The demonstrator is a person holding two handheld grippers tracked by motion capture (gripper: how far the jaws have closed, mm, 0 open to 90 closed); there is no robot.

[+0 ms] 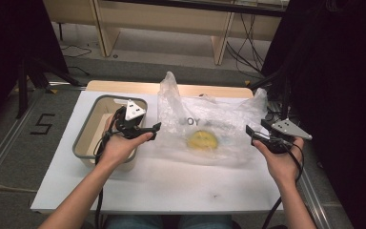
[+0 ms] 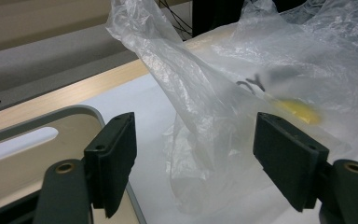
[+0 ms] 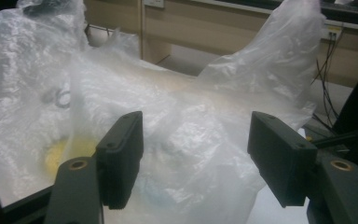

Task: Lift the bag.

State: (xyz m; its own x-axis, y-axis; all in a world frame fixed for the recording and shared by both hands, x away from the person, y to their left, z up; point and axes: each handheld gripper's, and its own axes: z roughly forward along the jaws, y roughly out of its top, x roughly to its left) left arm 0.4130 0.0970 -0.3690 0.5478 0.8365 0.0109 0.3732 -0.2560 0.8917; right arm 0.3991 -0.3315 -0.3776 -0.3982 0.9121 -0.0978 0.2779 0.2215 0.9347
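White table [image 1: 171, 186] is seen in the middle of the frame. Both grippers are held wide apart, with nothing between the jaws. The left gripper [image 1: 155, 130] is kept left of center, above a grey bin [image 1: 86, 128]. The right gripper [image 1: 251, 133] is kept at the right. Between them a crinkly plastic bag [image 1: 209, 121] is laid, something yellow [image 1: 202, 139] inside. Each side is probably meant to be grabbed.

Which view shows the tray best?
The high view: the grey-rimmed tray shows nearly whole at the table's left, beside the plastic bag, with the left gripper over its right edge. The left gripper view catches just a rim corner and handle slot. The right gripper view faces the bag.
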